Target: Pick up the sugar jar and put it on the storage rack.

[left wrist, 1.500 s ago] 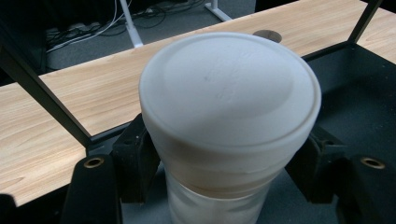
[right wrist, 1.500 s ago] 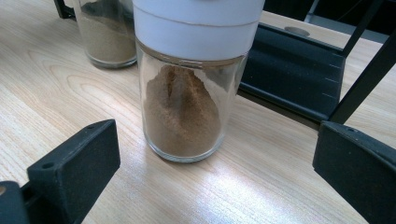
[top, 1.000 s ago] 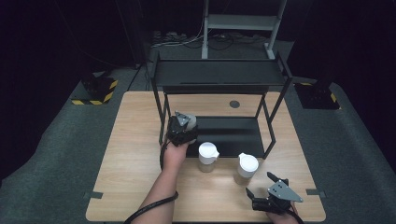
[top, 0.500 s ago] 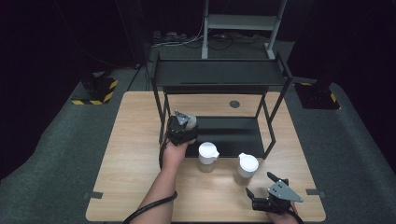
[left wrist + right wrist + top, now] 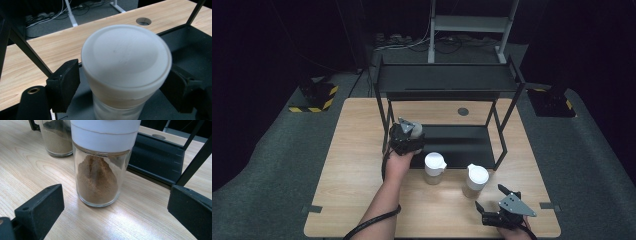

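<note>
A white-lidded jar (image 5: 125, 62) of brown powder stands on the black rack's lower shelf (image 5: 190, 42), between the jaws of my left gripper (image 5: 122, 85). Those jaws have just been opening, and the pads (image 5: 63, 87) now stand slightly off the jar's sides. From above, the left gripper (image 5: 407, 136) is at the rack's front left post. Two more such jars stand on the table in front of the rack (image 5: 434, 167) (image 5: 477, 179). My right gripper (image 5: 490, 199) is open near the table's front edge, its jaws wide apart and aimed at the right jar (image 5: 100, 170), without touching it.
The black metal rack (image 5: 447, 80) has a top shelf and a low shelf (image 5: 462, 145) and takes up the middle of the wooden table (image 5: 357, 165). A round hole (image 5: 463, 111) lies behind it. The other table jar (image 5: 56, 140) stands to the left.
</note>
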Tool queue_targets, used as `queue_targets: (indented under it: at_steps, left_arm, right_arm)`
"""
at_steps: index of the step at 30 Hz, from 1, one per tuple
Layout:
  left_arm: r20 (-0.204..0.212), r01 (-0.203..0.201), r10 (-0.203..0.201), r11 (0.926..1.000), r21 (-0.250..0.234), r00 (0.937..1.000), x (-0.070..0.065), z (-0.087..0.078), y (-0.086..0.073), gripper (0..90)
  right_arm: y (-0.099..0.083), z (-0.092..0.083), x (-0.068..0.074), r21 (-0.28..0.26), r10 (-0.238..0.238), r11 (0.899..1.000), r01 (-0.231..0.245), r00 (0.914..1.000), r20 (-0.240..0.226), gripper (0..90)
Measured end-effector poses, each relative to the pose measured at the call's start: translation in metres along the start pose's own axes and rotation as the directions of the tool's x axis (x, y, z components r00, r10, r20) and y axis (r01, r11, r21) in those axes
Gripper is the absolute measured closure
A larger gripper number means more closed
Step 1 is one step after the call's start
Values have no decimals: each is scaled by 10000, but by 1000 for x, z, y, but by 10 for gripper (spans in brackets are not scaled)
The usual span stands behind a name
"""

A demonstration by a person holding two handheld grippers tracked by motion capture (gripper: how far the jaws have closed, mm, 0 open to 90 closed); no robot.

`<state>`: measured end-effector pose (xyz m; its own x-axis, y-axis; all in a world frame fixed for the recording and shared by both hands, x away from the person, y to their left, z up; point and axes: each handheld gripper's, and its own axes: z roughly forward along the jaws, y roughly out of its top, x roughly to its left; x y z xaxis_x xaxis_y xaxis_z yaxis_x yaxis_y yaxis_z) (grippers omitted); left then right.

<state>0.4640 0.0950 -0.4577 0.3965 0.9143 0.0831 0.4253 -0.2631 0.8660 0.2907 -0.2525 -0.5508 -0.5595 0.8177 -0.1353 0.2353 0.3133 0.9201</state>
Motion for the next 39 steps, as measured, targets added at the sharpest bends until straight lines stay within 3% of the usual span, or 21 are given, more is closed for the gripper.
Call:
queue_targets:
  at_steps: [13,21,27,39]
  left_arm:
    - [-65,-222,219,9990,-388,9997,-4,-13,13,133]
    - [169,-387,398,9974,-611,9991,-7,-22,18,79]
    - [448,-284,322,9961,-836,9985,-8,-31,22,12]
    - [600,-392,446,9954,-879,9972,-9,-43,22,10]
  right_arm:
    - [0,0,0,14,-36,10000,36,10000,-5,0]
    - [0,0,1,25,-75,10000,75,10000,14,0]
    - [0,0,1,35,-88,10000,88,10000,33,0]
    - [0,0,1,45,-91,9999,91,10000,38,0]
